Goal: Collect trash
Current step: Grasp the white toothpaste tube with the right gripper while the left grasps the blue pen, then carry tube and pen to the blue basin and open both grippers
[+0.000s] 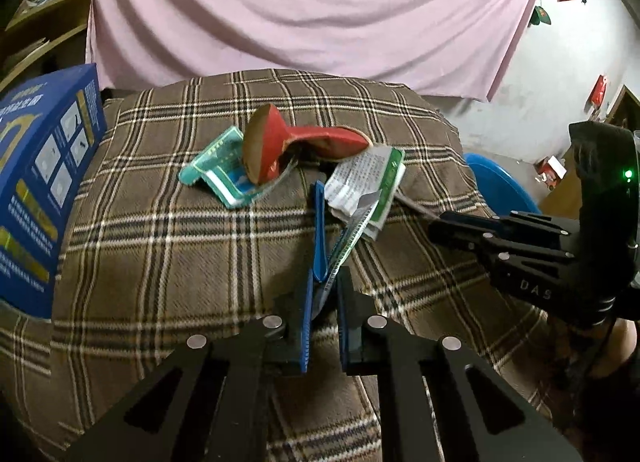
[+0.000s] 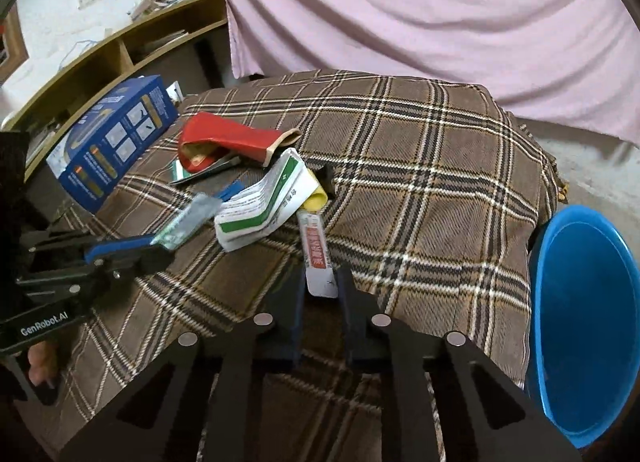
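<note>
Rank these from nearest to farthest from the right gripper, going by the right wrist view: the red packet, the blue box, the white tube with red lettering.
1. White tube, between the right gripper fingers.
2. Red packet, farther back, left.
3. Blue box, far left edge.

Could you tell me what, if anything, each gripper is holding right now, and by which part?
The left gripper pinches a clear green-printed wrapper by its near end; the right gripper pinches a red-and-white tube by its flat near end.

Plaid cloth (image 2: 420, 190) lies bare between wrappers (image 2: 260, 202) and blue bin (image 2: 584, 326).
</note>
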Action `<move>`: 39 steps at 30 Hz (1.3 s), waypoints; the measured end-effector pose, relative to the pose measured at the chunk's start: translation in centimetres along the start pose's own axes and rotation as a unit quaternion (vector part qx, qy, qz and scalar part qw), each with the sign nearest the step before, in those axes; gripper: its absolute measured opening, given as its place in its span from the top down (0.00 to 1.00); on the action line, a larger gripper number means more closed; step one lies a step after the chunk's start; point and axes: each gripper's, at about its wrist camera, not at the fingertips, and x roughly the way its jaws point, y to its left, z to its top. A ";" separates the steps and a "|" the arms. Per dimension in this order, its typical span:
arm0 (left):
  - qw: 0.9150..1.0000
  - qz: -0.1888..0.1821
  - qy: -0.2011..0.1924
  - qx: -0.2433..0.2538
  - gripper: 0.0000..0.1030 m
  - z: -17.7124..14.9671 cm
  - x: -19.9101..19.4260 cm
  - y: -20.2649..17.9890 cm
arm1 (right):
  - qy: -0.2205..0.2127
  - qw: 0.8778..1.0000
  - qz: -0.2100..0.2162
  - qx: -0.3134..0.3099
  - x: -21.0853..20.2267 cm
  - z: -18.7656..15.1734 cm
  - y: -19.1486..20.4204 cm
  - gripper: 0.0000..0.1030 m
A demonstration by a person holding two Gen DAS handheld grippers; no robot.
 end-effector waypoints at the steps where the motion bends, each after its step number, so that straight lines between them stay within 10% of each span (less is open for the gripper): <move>1: 1.000 0.001 0.000 0.000 0.91 -0.3 -0.3 -0.1 | -0.001 1.000 0.000 0.001 -0.2 -0.2 0.0 0.88; 20: 1.000 0.026 0.002 0.013 0.69 -1.1 0.3 -3.3 | -0.014 0.999 -0.015 0.031 -2.4 -2.5 -0.4 0.88; 28: 0.997 0.065 0.003 0.039 0.96 -0.9 1.0 -4.3 | -0.016 0.999 -0.008 0.037 -2.5 -2.7 -0.7 0.88; 39: 0.998 0.035 -0.053 0.012 0.99 -1.8 -1.4 -4.8 | -0.098 0.994 -0.038 0.027 -5.6 -3.2 -0.1 0.89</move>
